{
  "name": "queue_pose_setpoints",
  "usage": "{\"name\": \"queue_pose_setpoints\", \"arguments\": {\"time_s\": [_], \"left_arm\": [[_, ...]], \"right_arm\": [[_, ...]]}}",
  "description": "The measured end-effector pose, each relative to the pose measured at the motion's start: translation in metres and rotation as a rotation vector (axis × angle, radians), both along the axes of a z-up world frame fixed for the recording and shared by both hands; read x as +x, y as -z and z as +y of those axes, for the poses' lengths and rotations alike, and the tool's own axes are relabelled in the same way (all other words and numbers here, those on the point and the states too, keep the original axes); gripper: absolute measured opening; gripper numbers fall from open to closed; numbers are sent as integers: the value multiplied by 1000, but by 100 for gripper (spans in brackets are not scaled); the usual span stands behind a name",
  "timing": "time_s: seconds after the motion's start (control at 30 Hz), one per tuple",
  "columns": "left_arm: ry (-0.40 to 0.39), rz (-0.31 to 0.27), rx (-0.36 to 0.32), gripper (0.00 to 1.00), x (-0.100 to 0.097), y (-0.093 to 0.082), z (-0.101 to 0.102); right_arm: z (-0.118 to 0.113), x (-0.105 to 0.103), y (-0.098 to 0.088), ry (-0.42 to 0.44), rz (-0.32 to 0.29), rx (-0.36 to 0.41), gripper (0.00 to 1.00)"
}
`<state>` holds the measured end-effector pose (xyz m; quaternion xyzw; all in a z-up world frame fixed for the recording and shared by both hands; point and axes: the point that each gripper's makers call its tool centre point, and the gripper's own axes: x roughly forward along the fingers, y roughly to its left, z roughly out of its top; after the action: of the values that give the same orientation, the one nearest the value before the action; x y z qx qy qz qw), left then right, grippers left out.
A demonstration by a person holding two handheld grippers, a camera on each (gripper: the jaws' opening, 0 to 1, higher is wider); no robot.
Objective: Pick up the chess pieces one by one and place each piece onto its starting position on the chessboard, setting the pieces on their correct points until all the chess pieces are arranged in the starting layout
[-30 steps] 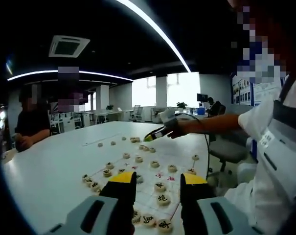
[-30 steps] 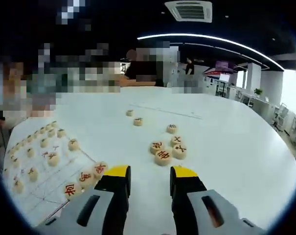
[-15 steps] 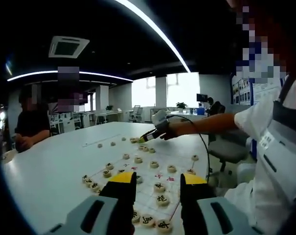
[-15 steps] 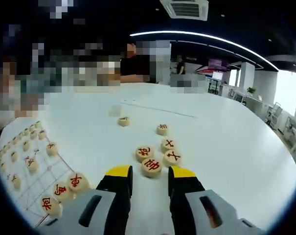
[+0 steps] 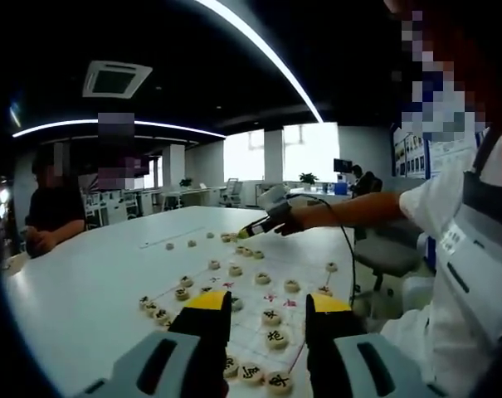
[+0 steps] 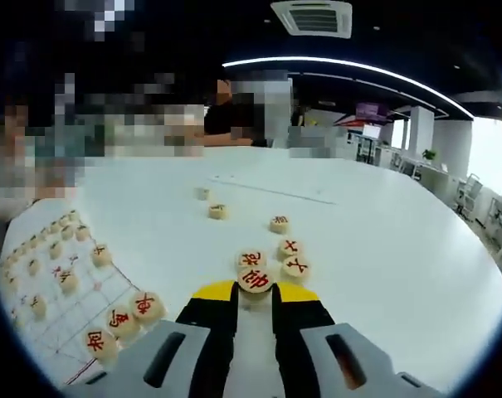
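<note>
Reaching past the chessboard (image 6: 64,311) to the loose cluster, the right gripper (image 6: 254,292) pinched a red-lettered chess piece (image 6: 255,279) at its jaw tips, apparently to carry it to its point; the left gripper (image 5: 267,307) hovered spread over the board; no containers were present

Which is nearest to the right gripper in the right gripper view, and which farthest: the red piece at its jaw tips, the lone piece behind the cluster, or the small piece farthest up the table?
1. Red piece, right at the tips of the right gripper.
2. Lone piece, beyond the cluster, slightly right.
3. Small piece, farthest up the table, left of centre.
</note>
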<state>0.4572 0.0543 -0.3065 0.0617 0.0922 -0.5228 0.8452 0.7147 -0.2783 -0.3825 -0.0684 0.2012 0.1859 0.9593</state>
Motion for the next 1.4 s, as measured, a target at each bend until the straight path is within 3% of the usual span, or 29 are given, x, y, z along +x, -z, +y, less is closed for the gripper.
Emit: {"name": "queue_pose_setpoints", "arguments": {"time_s": [0.33, 0.43, 0.57, 0.8, 1.0, 1.13, 1.4], "left_arm": [[7, 1, -1, 37, -1, 1, -2], [8, 0, 1, 37, -1, 1, -2], [6, 0, 1, 37, -1, 0, -2], [9, 3, 2, 37, 0, 2, -3], [4, 4, 2, 37, 1, 2, -1], [2, 4, 3, 37, 1, 2, 0], [5, 3, 3, 37, 0, 2, -1]], "right_arm": [[17, -57, -11, -104, -51, 27, 18], [26, -72, -12, -161, -54, 37, 18], [44, -94, -18, -301, -74, 42, 18], [73, -134, -13, -526, -19, 42, 18], [81, -153, -7, -604, 41, 56, 18], [83, -165, 6, -654, 96, 23, 18], [84, -169, 11, -665, 114, 8, 18]]}}
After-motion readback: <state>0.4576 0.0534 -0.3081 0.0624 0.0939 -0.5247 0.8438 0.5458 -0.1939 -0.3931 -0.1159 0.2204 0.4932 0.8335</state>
